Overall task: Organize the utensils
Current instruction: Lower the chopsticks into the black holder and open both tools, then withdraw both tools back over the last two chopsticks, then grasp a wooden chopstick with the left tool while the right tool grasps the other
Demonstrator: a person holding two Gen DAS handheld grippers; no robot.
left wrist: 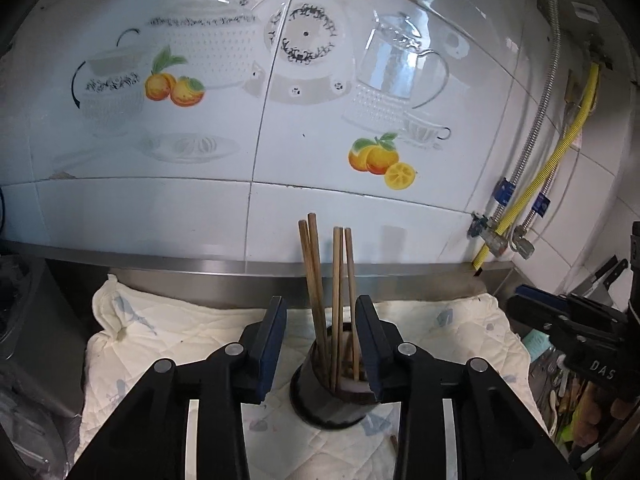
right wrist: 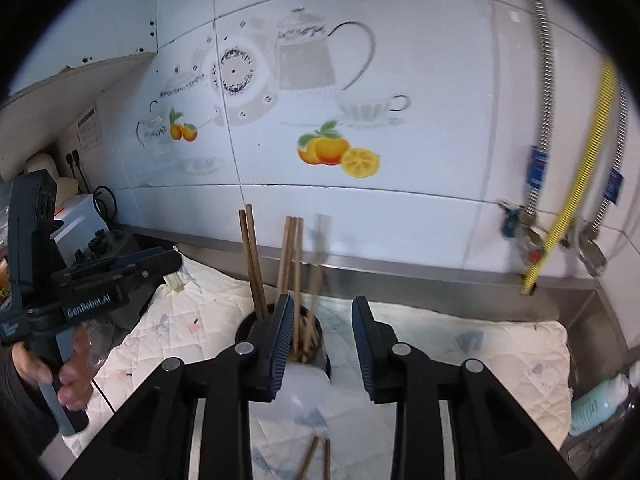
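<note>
Quilted cloth (left wrist: 168,344) beneath dark holder (left wrist: 320,396), chopsticks (left wrist: 320,280)

Brown chopsticks (left wrist: 320,280), black holder (left wrist: 320,404), fruit-printed white tiles (left wrist: 376,160).

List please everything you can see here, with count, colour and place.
chopsticks: at least five, brown, upright in the holder; two more lying on the cloth
holder: one, dark, on the cloth
cloth: one, cream, on the steel counter
hoses: one yellow, two metal, on the right wall
bottle: one, light blue, right edge
left gripper: black, blue pads, open around the chopsticks
right gripper: same, open
hand: holding the left gripper's handle
</note>
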